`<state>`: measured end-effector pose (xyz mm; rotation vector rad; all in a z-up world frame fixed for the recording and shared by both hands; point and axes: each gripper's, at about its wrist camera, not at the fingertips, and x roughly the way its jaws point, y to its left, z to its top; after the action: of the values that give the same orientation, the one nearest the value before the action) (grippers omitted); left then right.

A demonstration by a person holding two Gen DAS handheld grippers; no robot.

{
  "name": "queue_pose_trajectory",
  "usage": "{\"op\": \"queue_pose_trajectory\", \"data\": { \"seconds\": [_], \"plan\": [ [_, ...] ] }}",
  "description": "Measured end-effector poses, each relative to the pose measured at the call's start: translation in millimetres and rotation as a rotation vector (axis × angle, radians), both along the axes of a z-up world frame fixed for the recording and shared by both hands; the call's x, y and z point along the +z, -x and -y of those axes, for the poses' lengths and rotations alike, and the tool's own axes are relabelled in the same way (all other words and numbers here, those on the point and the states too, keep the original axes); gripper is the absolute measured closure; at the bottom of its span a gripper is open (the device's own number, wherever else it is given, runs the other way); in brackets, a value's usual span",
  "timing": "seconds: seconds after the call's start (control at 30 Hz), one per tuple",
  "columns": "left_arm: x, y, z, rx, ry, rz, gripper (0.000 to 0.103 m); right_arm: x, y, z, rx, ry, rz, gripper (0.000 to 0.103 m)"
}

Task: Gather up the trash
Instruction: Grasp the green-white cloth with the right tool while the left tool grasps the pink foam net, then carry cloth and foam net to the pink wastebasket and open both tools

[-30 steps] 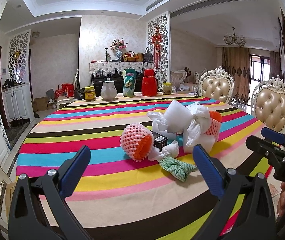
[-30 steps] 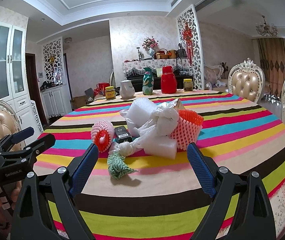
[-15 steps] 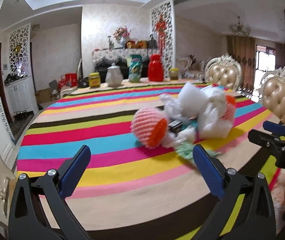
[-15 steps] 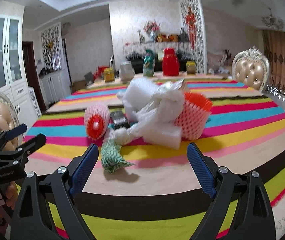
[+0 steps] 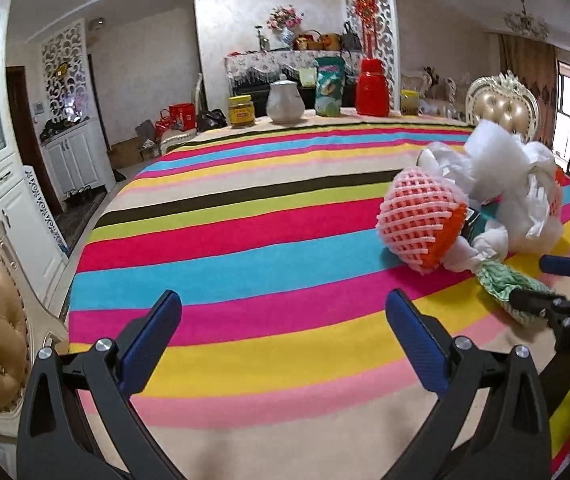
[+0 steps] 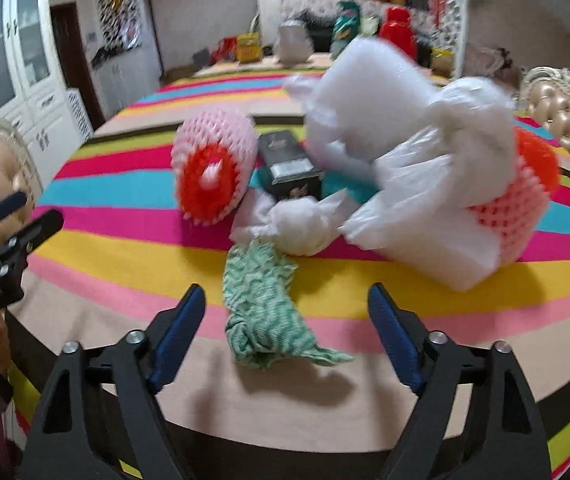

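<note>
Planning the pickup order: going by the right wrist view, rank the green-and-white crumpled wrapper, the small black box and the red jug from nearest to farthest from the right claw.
1. Green-and-white crumpled wrapper: between the right claw's open fingers, untouched.
2. Small black box: mid-table, behind the wrapper, beside the pink foam net.
3. Red jug: at the table's far edge.

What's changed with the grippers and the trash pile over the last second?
Both grippers have moved in toward the trash. The right gripper has dropped close to the green-and-white wrapper, which now lies between its open jaws; they have just been narrowing but do not touch it. The left gripper swung left, open and empty over the striped tablecloth. The foam net, black box and white bags lie as before.
</note>
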<state>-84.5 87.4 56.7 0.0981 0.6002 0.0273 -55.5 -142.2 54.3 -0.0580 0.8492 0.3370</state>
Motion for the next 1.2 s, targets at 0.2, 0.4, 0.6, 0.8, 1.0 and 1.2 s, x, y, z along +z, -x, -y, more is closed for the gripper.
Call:
{"op": "queue_pose_trajectory", "data": {
  "seconds": [0.2, 0.4, 0.6, 0.8, 1.0, 1.2],
  "plan": [
    [-2, -30, 25, -0.087, 0.011, -0.078, 0.004, -8, 14, 5, 0.051, -0.018, -0.002, 0.069],
    [-1, -69, 58, -0.162, 0.059, -0.139, 0.004, -5, 39, 32, 0.017, -0.044, 0.032, 0.071],
    [3, -105, 87, -0.139, 0.087, -0.133, 0.004, 5, 46, 56, -0.001, -0.082, 0.051, 0.071],
    [-3, -131, 112, -0.118, 0.044, -0.132, 0.005, 9, 52, 66, -0.013, -0.116, 0.081, 0.071],
    [-13, -124, 120, -0.182, 0.064, -0.133, 0.051, 11, 65, 77, -0.028, -0.153, 0.089, 0.071],
    [-4, -88, 116, -0.214, 0.085, -0.078, 0.067, 13, 81, 88, -0.060, -0.178, 0.124, 0.071]
  ]
}}
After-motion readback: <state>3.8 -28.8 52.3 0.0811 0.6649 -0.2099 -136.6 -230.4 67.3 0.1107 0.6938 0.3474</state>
